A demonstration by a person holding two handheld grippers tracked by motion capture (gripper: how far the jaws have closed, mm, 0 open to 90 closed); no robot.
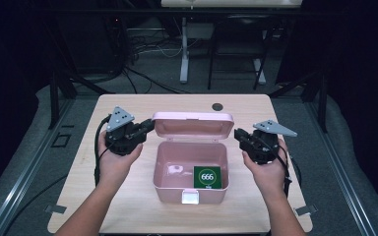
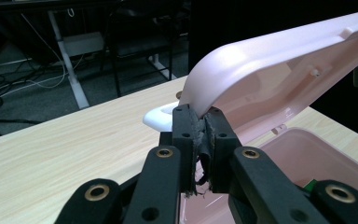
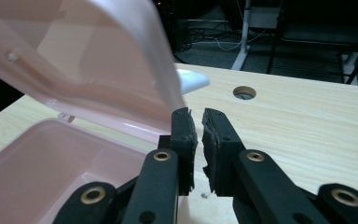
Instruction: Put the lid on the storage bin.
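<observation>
A pale pink plastic box (image 1: 190, 194) sits open at the middle of a light wooden table (image 1: 128, 105), its hinged pink lid (image 1: 193, 124) raised. Inside lies a green card marked 666 (image 1: 207, 177). The left gripper (image 1: 149, 125) has its jaws pressed together at the lid's left corner, seemingly pinching its edge. The right gripper (image 1: 237, 133), jaws slightly parted, sits just beside the lid's right edge, holding nothing

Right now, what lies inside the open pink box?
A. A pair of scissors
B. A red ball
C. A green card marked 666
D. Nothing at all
C: in the high view a green card printed with 666 in a white circle rests on the floor of the pink box, at its front right.
</observation>
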